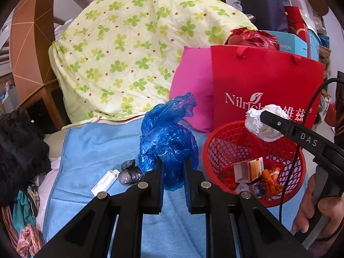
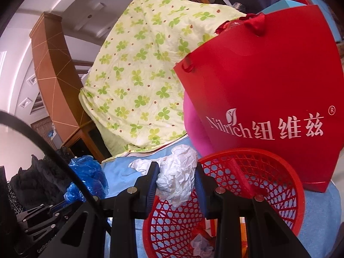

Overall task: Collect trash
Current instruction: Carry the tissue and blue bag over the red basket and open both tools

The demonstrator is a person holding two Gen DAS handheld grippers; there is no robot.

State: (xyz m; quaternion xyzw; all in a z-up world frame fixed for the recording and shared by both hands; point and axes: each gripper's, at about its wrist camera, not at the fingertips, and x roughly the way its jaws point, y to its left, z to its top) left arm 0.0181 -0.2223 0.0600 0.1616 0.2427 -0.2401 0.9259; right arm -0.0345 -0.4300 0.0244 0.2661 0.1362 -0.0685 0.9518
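My left gripper point(image 1: 173, 163) is shut on a crumpled blue plastic bag point(image 1: 167, 135) and holds it above the light blue sheet point(image 1: 96, 150), left of the red mesh basket point(image 1: 253, 163). My right gripper point(image 2: 176, 173) is shut on a crumpled white plastic wad point(image 2: 179, 176) over the basket's near rim point(image 2: 279, 172); in the left wrist view the wad point(image 1: 261, 123) hangs above the basket. The basket holds a small carton point(image 1: 248, 169) and orange wrappers point(image 1: 269, 179). The blue bag also shows at the left of the right wrist view point(image 2: 88, 178).
A white packet point(image 1: 105, 181) and a dark crumpled wrapper point(image 1: 130, 173) lie on the sheet left of the blue bag. A red paper bag point(image 1: 264, 86), a pink pillow point(image 1: 193, 81) and a clover-print quilt point(image 1: 129, 49) stand behind. Dark clothes point(image 1: 19, 146) pile at the left.
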